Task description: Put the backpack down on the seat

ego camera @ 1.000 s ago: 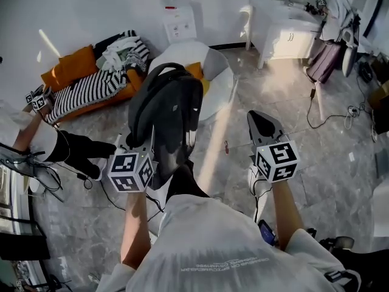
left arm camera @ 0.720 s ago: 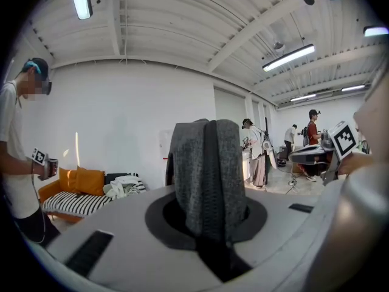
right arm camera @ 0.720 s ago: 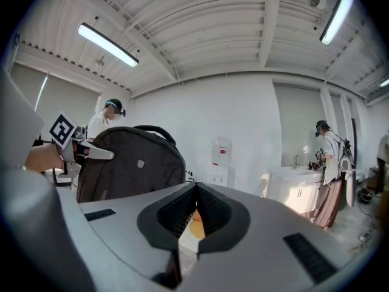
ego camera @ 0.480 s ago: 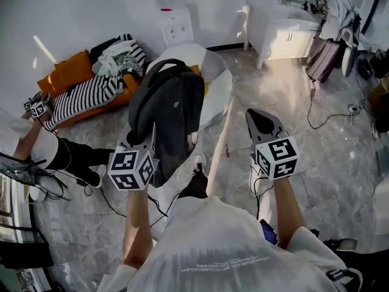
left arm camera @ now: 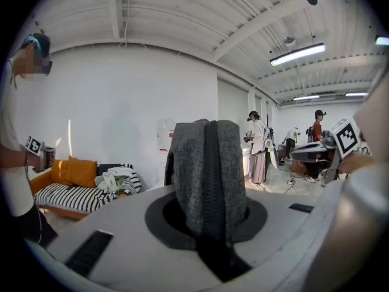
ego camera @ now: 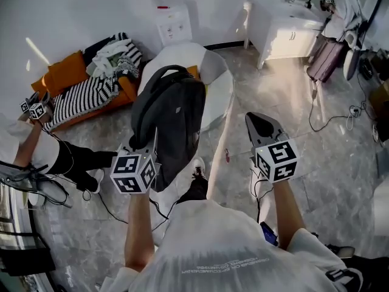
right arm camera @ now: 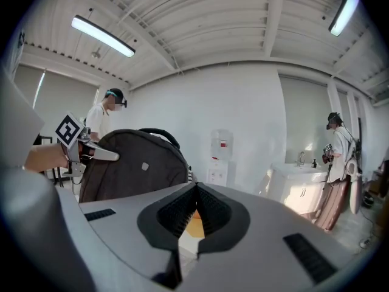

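Observation:
A dark grey backpack (ego camera: pixel 170 117) hangs upright from my left gripper (ego camera: pixel 152 143), which is shut on its grey strap (left arm camera: pixel 205 175). It hangs in front of a white round seat (ego camera: pixel 217 90) with a yellow cushion (ego camera: pixel 196 72) and covers part of that seat. My right gripper (ego camera: pixel 256 120) is to the right of the backpack, apart from it, shut with nothing held. In the right gripper view its jaws (right arm camera: pixel 196 194) meet, and the backpack (right arm camera: pixel 137 163) shows at left.
An orange sofa (ego camera: pixel 67 72) piled with striped clothes stands at the back left. A person (ego camera: pixel 42 148) sits on the floor at left. There is a white sink cabinet (ego camera: pixel 279 32) at back right, another person (ego camera: pixel 347 8) beside it, and cables (ego camera: pixel 331 117) on the floor.
The backpack and my left gripper have drifted slightly right, closer to the white seat. My foot has stepped forward. Both grippers stay as they were.

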A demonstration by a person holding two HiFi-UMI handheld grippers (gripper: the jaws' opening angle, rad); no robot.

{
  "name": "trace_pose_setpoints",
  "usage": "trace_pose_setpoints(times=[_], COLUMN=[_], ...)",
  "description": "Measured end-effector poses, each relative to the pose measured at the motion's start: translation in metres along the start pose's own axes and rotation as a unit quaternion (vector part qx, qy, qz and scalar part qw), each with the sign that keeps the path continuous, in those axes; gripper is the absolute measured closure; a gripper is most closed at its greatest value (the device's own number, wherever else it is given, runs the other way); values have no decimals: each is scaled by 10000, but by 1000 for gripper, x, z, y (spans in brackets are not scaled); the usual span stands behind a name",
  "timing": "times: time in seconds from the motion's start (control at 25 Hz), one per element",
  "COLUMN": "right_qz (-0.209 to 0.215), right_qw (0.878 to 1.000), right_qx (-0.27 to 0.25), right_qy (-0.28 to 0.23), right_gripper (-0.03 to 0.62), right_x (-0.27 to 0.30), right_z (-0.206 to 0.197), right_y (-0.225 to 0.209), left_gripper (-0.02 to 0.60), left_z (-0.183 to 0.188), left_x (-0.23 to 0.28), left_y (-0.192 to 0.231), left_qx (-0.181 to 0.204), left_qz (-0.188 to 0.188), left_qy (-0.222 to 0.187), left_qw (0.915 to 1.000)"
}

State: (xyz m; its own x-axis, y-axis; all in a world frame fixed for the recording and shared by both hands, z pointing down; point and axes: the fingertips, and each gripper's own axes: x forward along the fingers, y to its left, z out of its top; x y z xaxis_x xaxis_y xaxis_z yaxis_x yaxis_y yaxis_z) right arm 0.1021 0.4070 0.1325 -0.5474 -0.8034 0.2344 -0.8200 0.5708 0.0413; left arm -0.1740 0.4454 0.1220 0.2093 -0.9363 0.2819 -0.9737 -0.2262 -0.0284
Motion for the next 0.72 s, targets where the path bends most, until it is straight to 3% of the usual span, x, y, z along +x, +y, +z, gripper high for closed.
trace_pose_setpoints(times=[0.24,0.72], right_qz=[5,-105], right_qw=[9998,9990], right_qx=[182,324], right_qy=[21,297], right_gripper=[594,594], right_x=[50,160], right_z=[5,24], right_y=[-23,-69], left_gripper=[499,499], left_z=[3,23], left_x=[53,162], left_y=[28,79], left_qx=[-209,-259], left_qz=[-33,-55], left_qy=[95,281], left_qw=[9997,9993])
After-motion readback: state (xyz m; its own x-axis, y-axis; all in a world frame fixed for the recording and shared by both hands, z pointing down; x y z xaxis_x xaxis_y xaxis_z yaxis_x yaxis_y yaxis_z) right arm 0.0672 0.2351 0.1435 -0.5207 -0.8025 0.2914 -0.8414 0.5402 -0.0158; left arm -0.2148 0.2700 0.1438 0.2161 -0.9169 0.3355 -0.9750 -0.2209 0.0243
